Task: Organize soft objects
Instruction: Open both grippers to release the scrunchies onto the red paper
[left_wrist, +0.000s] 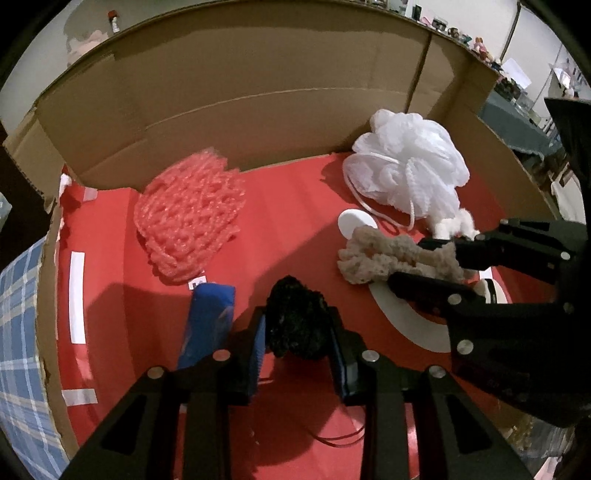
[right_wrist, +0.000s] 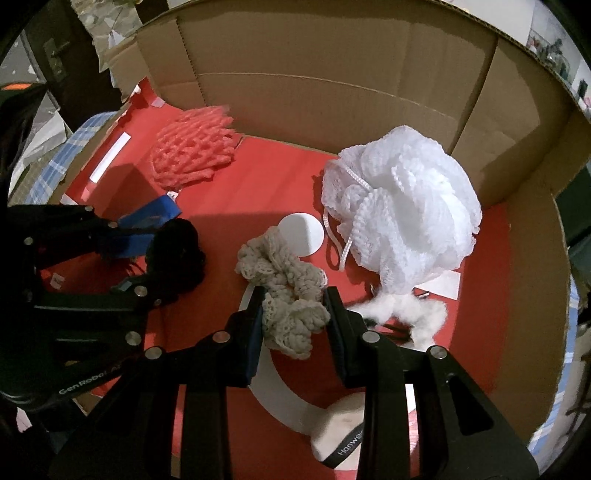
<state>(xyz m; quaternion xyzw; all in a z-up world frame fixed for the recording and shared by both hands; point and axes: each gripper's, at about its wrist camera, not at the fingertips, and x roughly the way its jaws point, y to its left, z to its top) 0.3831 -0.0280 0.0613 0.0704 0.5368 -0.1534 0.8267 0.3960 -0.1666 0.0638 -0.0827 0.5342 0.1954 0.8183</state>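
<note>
Inside a cardboard box with a red floor (left_wrist: 303, 206), my left gripper (left_wrist: 297, 317) is shut on a black fuzzy scrunchie (left_wrist: 295, 325) held just above the floor. The right wrist view shows this gripper (right_wrist: 159, 254) at the left with the black scrunchie (right_wrist: 181, 251). My right gripper (right_wrist: 295, 299) is shut on a beige knitted scrunchie (right_wrist: 288, 295), whose far end trails on the floor. In the left wrist view, the right gripper (left_wrist: 410, 260) comes in from the right with the beige scrunchie (left_wrist: 384, 258).
A pink foam net (left_wrist: 192, 221) lies at the back left and a white mesh bath pouf (left_wrist: 406, 166) at the back right. A blue pad (left_wrist: 208, 325), a white disc (right_wrist: 301, 234), a white fluff tuft (right_wrist: 406, 310) and a cream band-wrapped ball (right_wrist: 343, 435) lie nearby. Box walls (right_wrist: 332, 74) enclose everything.
</note>
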